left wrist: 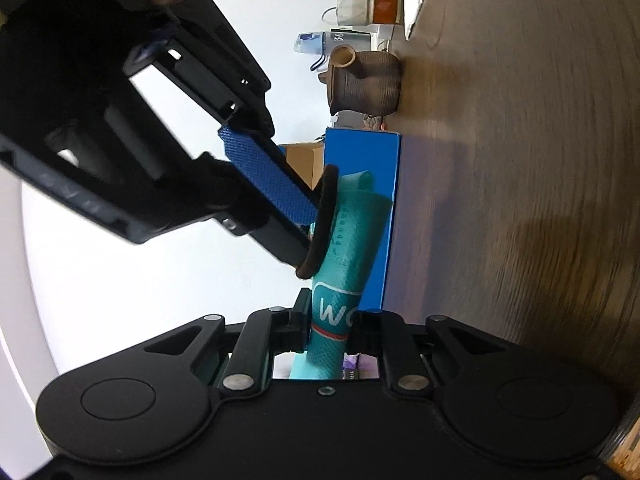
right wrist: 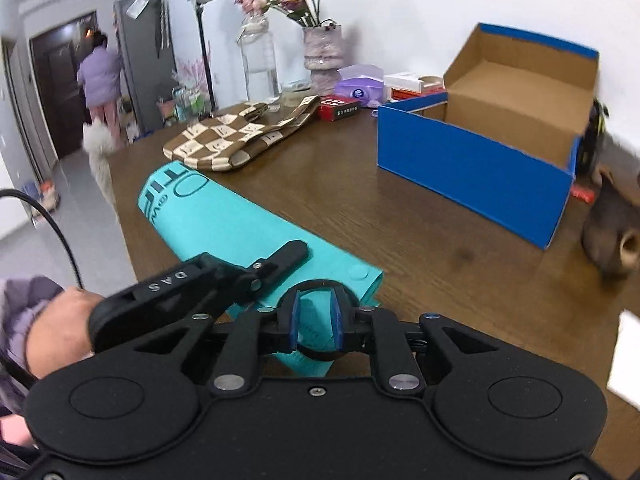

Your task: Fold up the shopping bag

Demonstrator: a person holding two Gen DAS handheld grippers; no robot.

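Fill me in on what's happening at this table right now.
A person is rolling up a teal shopping bag with two handheld grippers. The left gripper is shut on one end of the rolled bag. The right gripper holds a dark elastic band stretched around its fingers and is slipping it over the roll. An open blue box sits nearby on the wooden table.

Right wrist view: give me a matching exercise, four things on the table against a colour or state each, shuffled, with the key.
Things:
1. shopping bag
2. shoe box
3. checkered bag
4. clay jug

States:
A. brown and cream, lying flat
B. teal, folded into a long strip
C. lying on its side
D. blue outside, open and empty

Pairs: 1-B, 2-D, 3-A, 4-C
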